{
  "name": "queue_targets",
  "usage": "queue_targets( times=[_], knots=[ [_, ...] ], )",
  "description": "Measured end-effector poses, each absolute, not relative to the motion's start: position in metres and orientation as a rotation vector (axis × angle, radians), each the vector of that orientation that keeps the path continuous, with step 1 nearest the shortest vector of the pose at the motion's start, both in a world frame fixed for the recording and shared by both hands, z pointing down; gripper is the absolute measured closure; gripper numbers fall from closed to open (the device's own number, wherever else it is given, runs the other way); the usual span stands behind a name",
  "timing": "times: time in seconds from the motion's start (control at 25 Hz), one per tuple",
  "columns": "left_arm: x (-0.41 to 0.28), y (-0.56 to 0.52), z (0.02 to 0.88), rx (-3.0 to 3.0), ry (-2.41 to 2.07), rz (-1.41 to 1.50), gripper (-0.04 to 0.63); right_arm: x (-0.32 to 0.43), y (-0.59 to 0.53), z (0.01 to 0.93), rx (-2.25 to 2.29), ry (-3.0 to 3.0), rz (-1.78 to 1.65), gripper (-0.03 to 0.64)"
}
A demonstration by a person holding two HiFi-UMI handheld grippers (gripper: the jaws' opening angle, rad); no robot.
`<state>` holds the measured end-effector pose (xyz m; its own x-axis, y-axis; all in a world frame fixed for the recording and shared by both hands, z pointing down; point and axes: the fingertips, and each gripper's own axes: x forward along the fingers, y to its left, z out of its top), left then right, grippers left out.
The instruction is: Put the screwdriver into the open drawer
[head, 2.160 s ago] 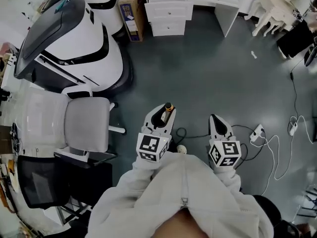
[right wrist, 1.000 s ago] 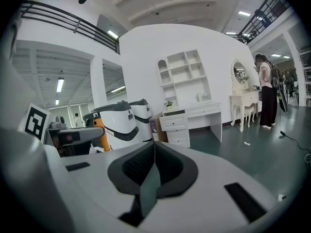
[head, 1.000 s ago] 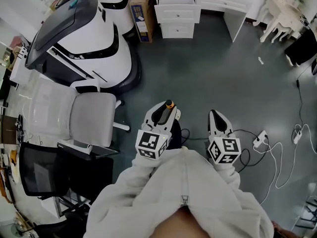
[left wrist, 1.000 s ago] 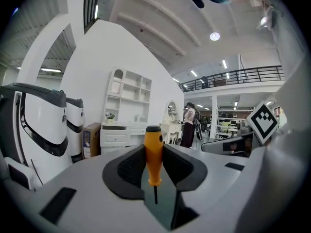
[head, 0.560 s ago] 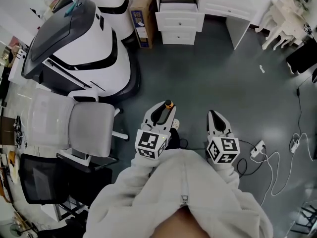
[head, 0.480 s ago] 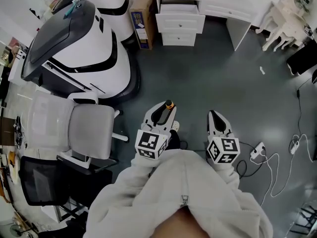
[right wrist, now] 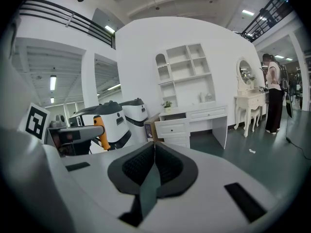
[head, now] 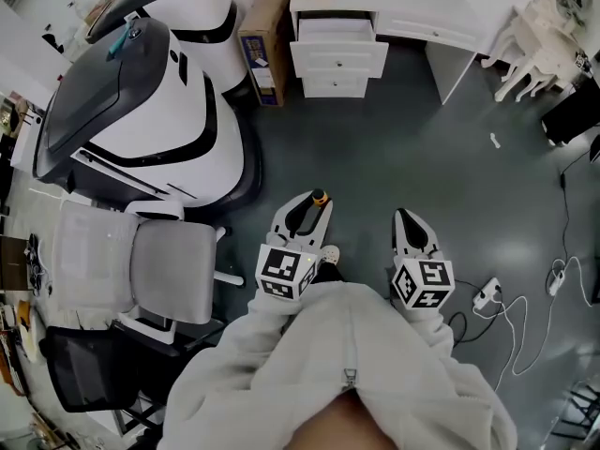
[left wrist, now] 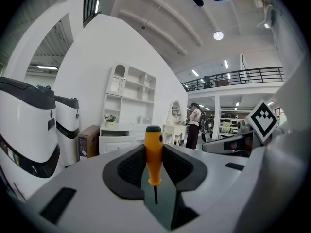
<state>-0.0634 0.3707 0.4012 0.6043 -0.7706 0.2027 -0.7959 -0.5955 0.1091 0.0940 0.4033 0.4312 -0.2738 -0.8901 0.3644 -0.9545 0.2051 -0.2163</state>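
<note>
Your left gripper (head: pixel 314 206) is clamped on the orange screwdriver (left wrist: pixel 153 152), its handle upright between the pads. Your right gripper (head: pixel 405 223) has its jaws together on nothing. The open drawer (head: pixel 336 28), top one in the white desk (head: pixel 412 28), stands well apart from you; its inside is too small to read. Bare grey floor (head: pixel 394 139) lies between, with a cardboard box (head: pixel 260 40) just left of the drawers and a power strip (head: pixel 485 294) at your right.
</note>
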Motion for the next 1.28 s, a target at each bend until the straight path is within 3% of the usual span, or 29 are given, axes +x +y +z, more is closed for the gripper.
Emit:
queue_targets(
  times=[0.68, 1.28],
  knots=[
    [-0.096, 0.278, 0.407, 2.689, -1.268, 0.199, 0.474, 0.055, 0.309, 0.437, 1.816, -2.313, 0.584, 0.583],
    [-0.104, 0.266, 0.417, 2.663, -1.216, 0.213, 0.474, 0.048, 0.298, 0.441, 1.822, -2.247, 0.618, 0.583]
  ],
)
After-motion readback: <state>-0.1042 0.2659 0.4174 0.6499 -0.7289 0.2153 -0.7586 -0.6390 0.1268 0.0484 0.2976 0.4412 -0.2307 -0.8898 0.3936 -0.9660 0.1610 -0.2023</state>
